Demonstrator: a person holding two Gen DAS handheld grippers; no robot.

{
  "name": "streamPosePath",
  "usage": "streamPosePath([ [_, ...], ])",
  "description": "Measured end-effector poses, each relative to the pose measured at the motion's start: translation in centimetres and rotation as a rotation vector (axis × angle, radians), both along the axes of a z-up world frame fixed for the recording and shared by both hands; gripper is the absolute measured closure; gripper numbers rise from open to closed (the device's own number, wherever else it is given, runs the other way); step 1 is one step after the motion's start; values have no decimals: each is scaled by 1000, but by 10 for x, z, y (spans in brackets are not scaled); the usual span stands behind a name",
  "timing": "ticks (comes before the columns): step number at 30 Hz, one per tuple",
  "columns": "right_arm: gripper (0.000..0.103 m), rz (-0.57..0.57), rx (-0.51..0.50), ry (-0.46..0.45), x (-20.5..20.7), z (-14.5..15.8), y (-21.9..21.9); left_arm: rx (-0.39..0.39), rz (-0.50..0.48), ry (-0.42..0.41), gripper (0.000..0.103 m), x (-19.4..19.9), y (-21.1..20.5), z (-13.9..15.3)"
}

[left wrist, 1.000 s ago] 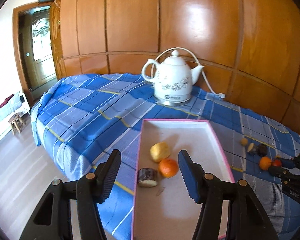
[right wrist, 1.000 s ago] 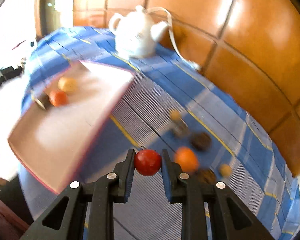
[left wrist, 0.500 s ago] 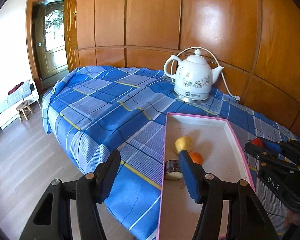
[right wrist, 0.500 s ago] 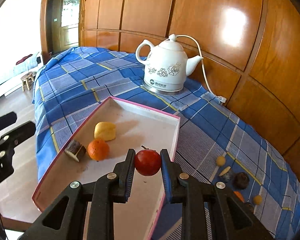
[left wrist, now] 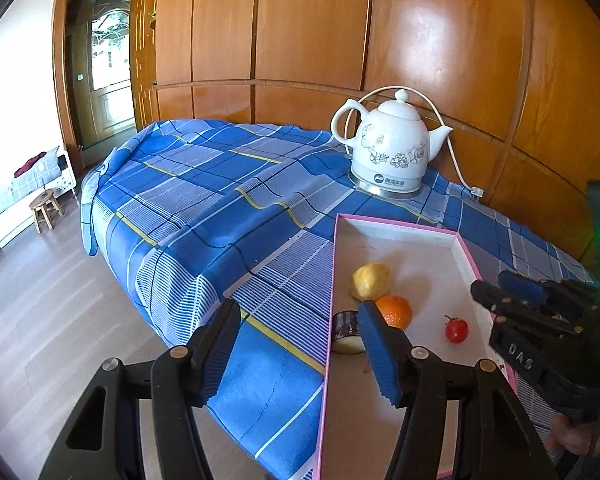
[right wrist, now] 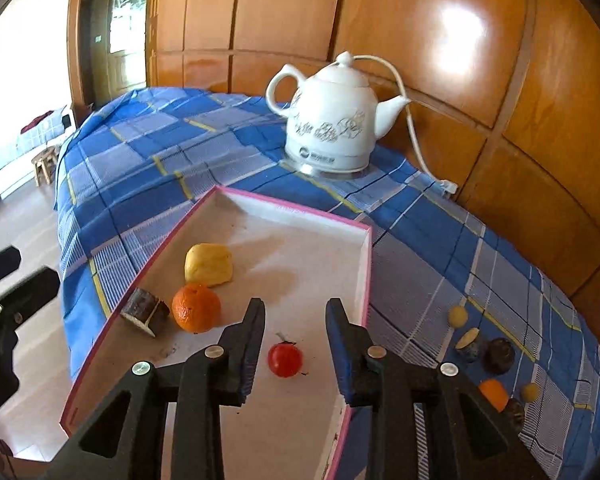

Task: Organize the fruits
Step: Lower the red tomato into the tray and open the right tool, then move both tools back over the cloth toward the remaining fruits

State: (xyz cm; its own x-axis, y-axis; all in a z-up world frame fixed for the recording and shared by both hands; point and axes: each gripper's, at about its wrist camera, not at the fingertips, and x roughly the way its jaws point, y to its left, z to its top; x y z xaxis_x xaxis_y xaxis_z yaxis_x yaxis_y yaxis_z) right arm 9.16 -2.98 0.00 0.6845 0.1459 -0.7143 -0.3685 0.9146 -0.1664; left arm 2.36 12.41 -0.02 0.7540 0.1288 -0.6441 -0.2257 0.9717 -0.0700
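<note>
On the floor of the pink-rimmed tray [right wrist: 366, 276] sits the little red tomato [right wrist: 285, 359], right between the spread fingers of the right gripper [right wrist: 295, 334], and neither finger is touching it. So that gripper is wide open with nothing in it. Same tomato shows up in the left camera [left wrist: 456, 330], toward the tray's right side, with the right gripper's black body just off the tray's right rim.

Left of the tomato in the tray there's an orange [right wrist: 196, 307], then a yellow fruit [right wrist: 209, 265] a bit further back, touching or almost touching the orange. A dark chunk with a pale cut face [right wrist: 145, 312] lies against the tray's left wall, just beside the orange.

Left gripper [left wrist: 296, 350] is open too, holding nothing, hanging over the tray's left rim [left wrist: 331, 280] near the front edge of the table.

Outside the tray, off to its right on the blue plaid tablecloth [right wrist: 140, 152], a bunch of small fruit pieces [right wrist: 486, 354] is still loose. Behind the tray stands a white kettle [right wrist: 332, 120] with its cord running to the wood panel wall [right wrist: 420, 16].
</note>
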Motion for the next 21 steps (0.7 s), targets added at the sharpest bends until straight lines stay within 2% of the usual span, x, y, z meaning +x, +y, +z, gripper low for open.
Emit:
streamPosePath([
  [7, 71, -89, 39, -70, -4, 26, -25, 2, -30, -2, 41, 0, -11, 1],
  [21, 71, -137, 90, -139, -14, 53, -46, 18, -76, -10, 41, -1, -28, 6],
])
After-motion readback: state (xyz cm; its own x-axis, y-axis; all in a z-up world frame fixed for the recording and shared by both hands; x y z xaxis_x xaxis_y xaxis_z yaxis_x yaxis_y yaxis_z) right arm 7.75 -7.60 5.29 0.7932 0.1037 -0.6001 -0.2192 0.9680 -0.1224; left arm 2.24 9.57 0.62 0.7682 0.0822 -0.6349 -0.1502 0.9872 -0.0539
